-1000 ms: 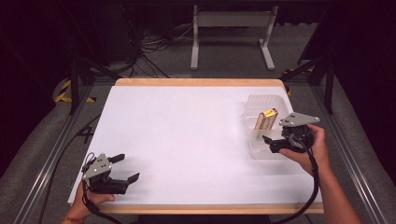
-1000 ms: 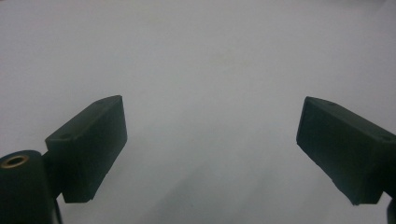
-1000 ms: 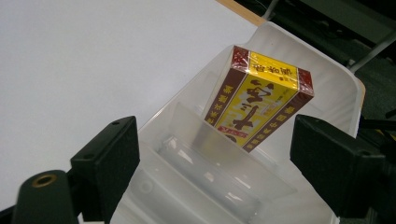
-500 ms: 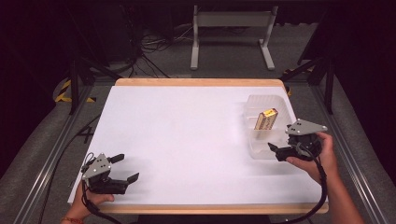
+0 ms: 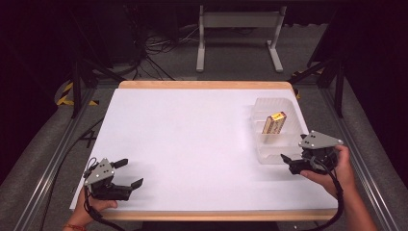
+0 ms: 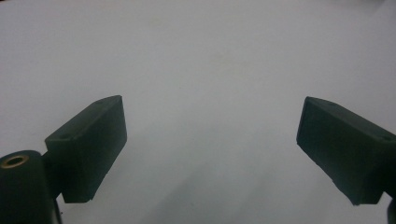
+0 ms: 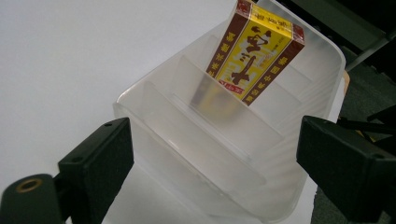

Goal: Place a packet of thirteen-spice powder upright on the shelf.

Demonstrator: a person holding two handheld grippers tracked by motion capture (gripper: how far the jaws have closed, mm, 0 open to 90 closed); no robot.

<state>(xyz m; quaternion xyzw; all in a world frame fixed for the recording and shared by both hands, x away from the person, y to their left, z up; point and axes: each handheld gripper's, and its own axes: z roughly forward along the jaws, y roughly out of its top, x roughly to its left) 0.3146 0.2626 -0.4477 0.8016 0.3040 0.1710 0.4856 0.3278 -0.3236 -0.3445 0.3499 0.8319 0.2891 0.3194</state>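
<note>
On the floor of a dark workspace stands a rectangular table with a white top and pale wooden edging (image 5: pixel 202 84), the largest item present. Toward its right side, near the far corner, sits a clear frosted plastic bin with internal dividers (image 5: pixel 265 153), its long axis running away from the person. The right gripper view shows the dividers splitting the bin (image 7: pixel 154 93) into several compartments. One compartment toward the far end holds a small yellow and dark red printed cardboard box (image 5: pixel 274 122), standing on end and tilted, its top leaning against the wall; the box (image 7: pixel 256 49) rises above the bin rim. The remaining compartments hold nothing visible.

Right gripper (image 5: pixel 294 162): held in a hand at the near right end of the bin, just beside it, jaws spread apart and holding nothing.

Left gripper (image 5: pixel 129 174): held at the near left corner of the table, well apart from the bin, jaws wide apart over bare white surface, holding nothing.
</note>
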